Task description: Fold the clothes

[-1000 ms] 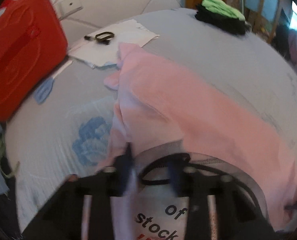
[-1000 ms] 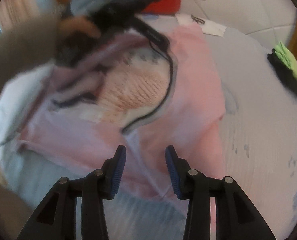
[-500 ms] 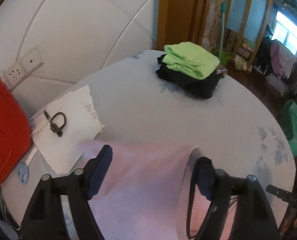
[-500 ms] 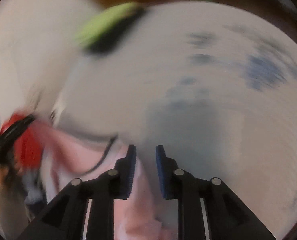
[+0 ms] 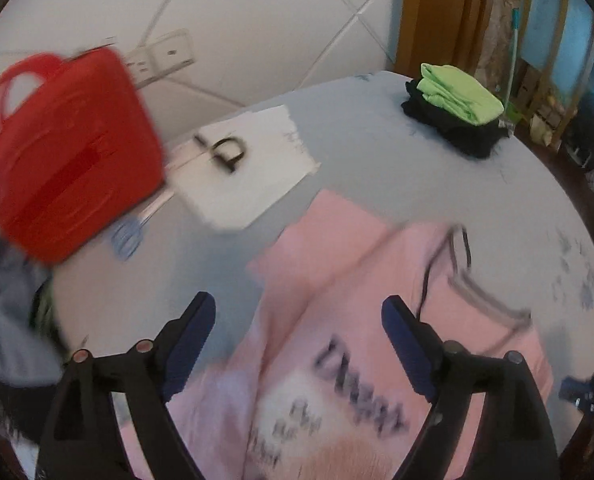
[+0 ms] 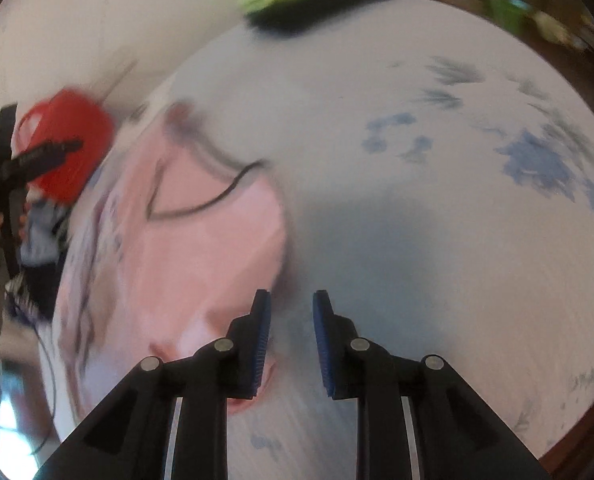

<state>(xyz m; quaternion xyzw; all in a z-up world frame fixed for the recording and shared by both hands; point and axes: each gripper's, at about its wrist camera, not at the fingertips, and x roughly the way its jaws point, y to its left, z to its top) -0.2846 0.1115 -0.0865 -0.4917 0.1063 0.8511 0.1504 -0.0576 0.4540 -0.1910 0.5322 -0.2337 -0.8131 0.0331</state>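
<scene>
A pink T-shirt (image 5: 357, 320) with dark lettering and a dark-trimmed collar lies on the pale blue flowered table cover (image 5: 377, 152). My left gripper (image 5: 299, 336) hangs above the shirt's upper part, jaws wide open and empty. In the right wrist view the shirt (image 6: 201, 252) lies left of centre, blurred by motion. My right gripper (image 6: 291, 336) is over the shirt's right edge, jaws a little apart with nothing between them. The left gripper (image 6: 13, 168) shows there at far left in the person's hand.
A red plastic case (image 5: 65, 152) stands at the left by the wall. White paper (image 5: 249, 168) with a black ring lies behind the shirt. A folded green and black clothes stack (image 5: 457, 108) sits at the far right. A grey garment (image 5: 5, 304) lies at the left edge.
The left gripper let go of the shirt, opened wide and now looks down at it. The right gripper swung to the shirt's right edge and its jaws stand a little wider than half a second ago.
</scene>
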